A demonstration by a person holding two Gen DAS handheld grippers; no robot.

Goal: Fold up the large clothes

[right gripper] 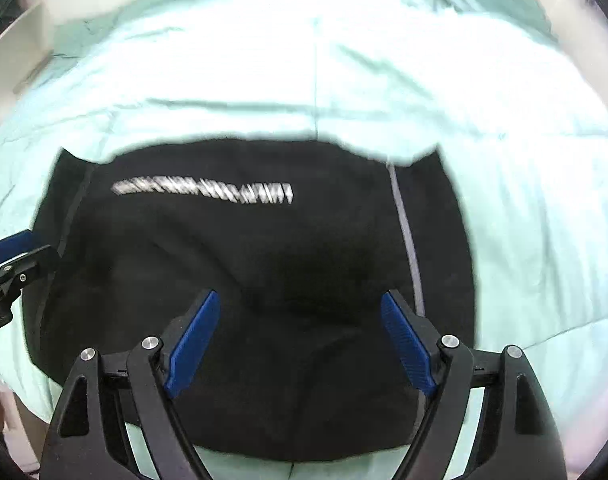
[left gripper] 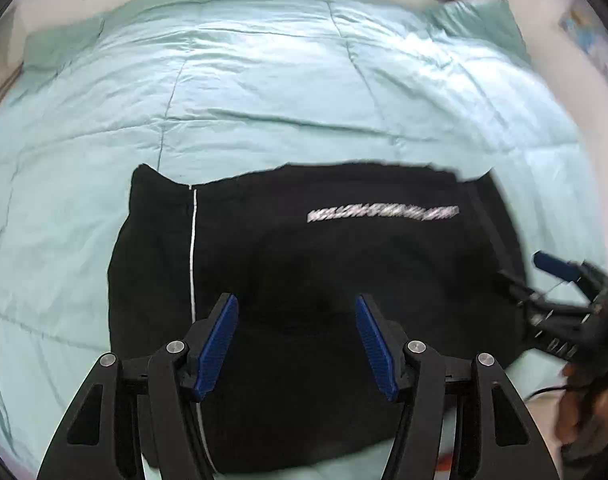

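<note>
**K:** Bedding first: pale mint quilt point(left gripper: 263, 80) covers the whole bed, stitched into big panels, soft and lightly creased. Matching pillow point(left gripper: 480, 20) at the far right corner, another one point(left gripper: 59, 46) at far left.

**R:** And the garment?

**K:** Black garment point(left gripper: 304, 280) lies flat on the quilt at the near edge of the bed, folded into a rough rectangle. Matte, thick-looking fabric. Thin white piping point(left gripper: 192, 248) runs down one side, white printed lettering point(left gripper: 382, 213) across the chest, too blurred to read.

**R:** Tool state?

**K:** Left tool point(left gripper: 296, 346): black linkage arms, ribbed blue pads, jaws apart, nothing between them. It hovers over the near part of the garment, and I see no contact with the cloth.

**R:** Right one?

**K:** Right tool point(right gripper: 299, 346): same build, jaws spread a bit wider, also empty, above the garment's near half. From the left wrist view it sits at the garment's right edge with a hand point(left gripper: 584, 412) on the grip. Both views are motion-blurred.
</note>
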